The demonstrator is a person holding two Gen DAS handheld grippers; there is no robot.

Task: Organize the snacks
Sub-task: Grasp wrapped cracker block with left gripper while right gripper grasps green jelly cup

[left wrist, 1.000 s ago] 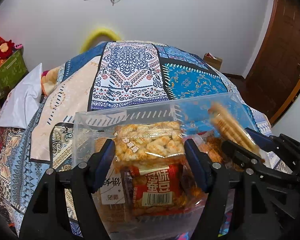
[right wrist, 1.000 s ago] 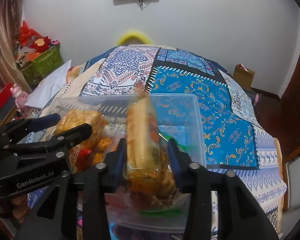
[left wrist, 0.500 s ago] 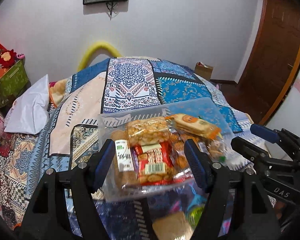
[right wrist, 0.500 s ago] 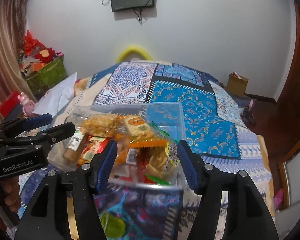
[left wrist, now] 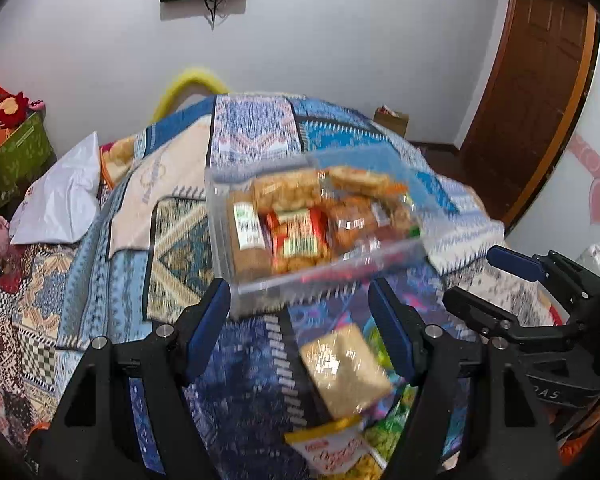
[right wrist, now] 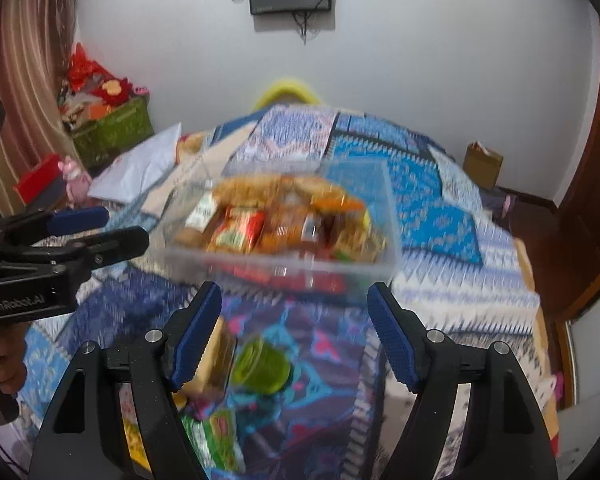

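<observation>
A clear plastic box (left wrist: 236,272) full of snack packets lies on the patterned bedspread; it also shows in the right wrist view (right wrist: 384,184). My left gripper (left wrist: 304,316) is open and empty, just in front of the box. My right gripper (right wrist: 294,316) is open and empty, also in front of the box. Loose on the bed near me are a tan cracker packet (left wrist: 344,368), a yellow-and-red snack bag (left wrist: 336,448), a green jelly cup (right wrist: 262,368) and a green packet (right wrist: 216,436).
The bed is covered by a blue patchwork quilt (left wrist: 256,132) with a white pillow (left wrist: 60,200) at its left. A green crate (right wrist: 112,132) of toys stands at the left wall, a cardboard box (right wrist: 482,160) and a brown door (left wrist: 532,80) at the right.
Both grippers let go of their snack packets into the box and pulled back toward me. The box now looks smaller and farther away, and loose snacks in front have come into view.
</observation>
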